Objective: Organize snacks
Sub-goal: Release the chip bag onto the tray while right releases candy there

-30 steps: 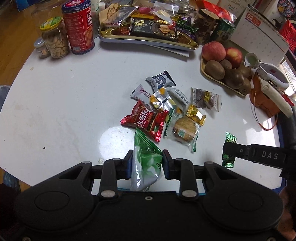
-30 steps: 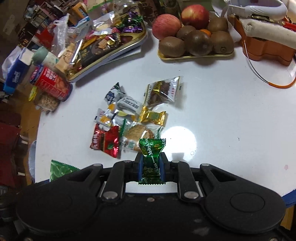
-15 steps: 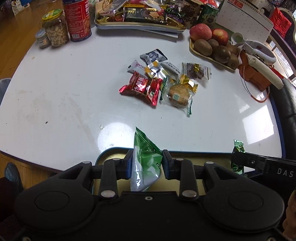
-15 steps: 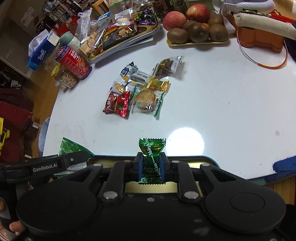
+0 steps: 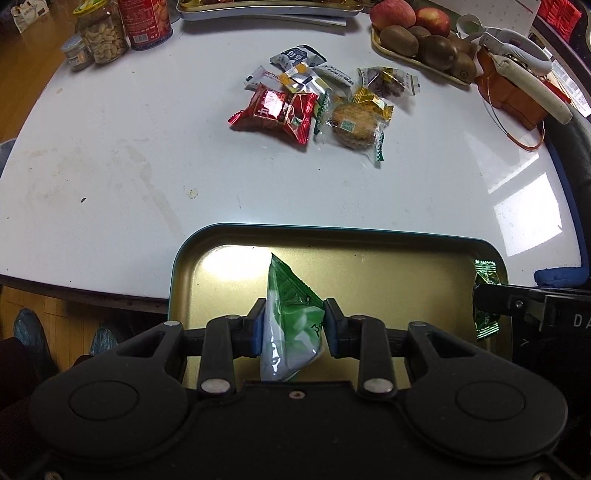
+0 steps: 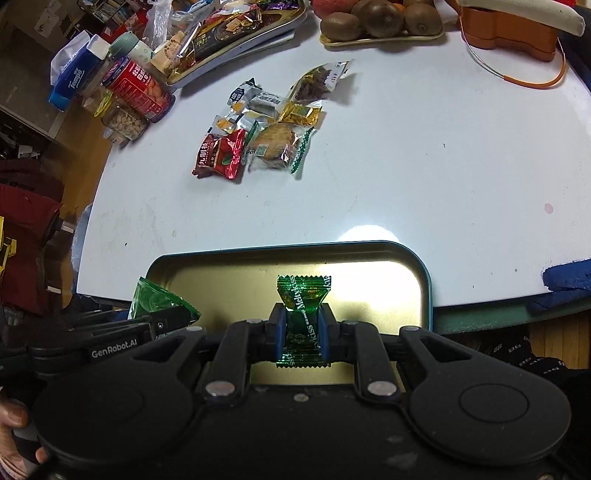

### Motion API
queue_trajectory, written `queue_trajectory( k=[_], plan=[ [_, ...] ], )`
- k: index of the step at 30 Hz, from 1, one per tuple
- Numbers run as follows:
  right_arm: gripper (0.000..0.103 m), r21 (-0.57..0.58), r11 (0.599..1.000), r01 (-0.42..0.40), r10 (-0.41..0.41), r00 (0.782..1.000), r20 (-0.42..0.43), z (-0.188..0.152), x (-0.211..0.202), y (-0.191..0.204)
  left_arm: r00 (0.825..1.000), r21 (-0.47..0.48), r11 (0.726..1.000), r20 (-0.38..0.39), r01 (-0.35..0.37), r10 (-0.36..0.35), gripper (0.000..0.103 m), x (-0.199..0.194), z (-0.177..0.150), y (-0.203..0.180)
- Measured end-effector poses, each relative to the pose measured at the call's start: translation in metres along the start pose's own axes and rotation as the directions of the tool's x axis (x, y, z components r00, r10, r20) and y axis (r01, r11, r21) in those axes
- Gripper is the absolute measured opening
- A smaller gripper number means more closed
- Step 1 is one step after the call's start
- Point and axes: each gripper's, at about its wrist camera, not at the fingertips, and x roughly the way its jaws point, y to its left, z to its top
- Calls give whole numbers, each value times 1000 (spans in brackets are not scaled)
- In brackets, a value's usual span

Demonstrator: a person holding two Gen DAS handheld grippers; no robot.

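My left gripper [image 5: 293, 325] is shut on a green and white snack packet [image 5: 291, 314], held over a gold tray with a teal rim [image 5: 332, 233] at the table's near edge. My right gripper [image 6: 300, 332] is shut on a dark green Meltykiss candy [image 6: 303, 310] over the same tray [image 6: 295, 248]. The candy also shows at the right of the left wrist view [image 5: 485, 295], and the green packet at the left of the right wrist view [image 6: 155, 297]. A pile of loose snacks lies mid-table, with a red packet [image 5: 277, 112] and a round biscuit [image 5: 354, 125].
A white round table [image 5: 110, 166] holds a full snack tray [image 6: 236, 33], a red can [image 6: 138, 88], a nut jar [image 5: 103, 33], a fruit tray with kiwis and apples [image 5: 417, 40] and an orange box [image 5: 513, 92].
Both grippers have drawn back toward the table's near edge with their snacks. The gold tray has come into view beneath them and the snack pile looks farther away.
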Motion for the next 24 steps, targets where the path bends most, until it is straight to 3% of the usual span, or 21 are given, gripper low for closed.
queue_trajectory(
  k=[5,9,18,24],
  plan=[
    [20,-16,1000,-4,4,1000,-4,0,0,4,1000,-8,1000,7,-5,5,41,-2,1,1],
    [21,-22,1000,1,-1,1000,-9,0,1,5,1000,-31,999,-12,26,-27,48,-2,3,4],
    [22,-22,1000,-4,4,1000,-19,1,4,5,999,-39,999,-35,8,-9,48,4,4,3],
    [22,-98,995,24,-22,999,26,-2,-2,16,999,-29,1000,-31,-10,9,48,4,3,1]
  ],
)
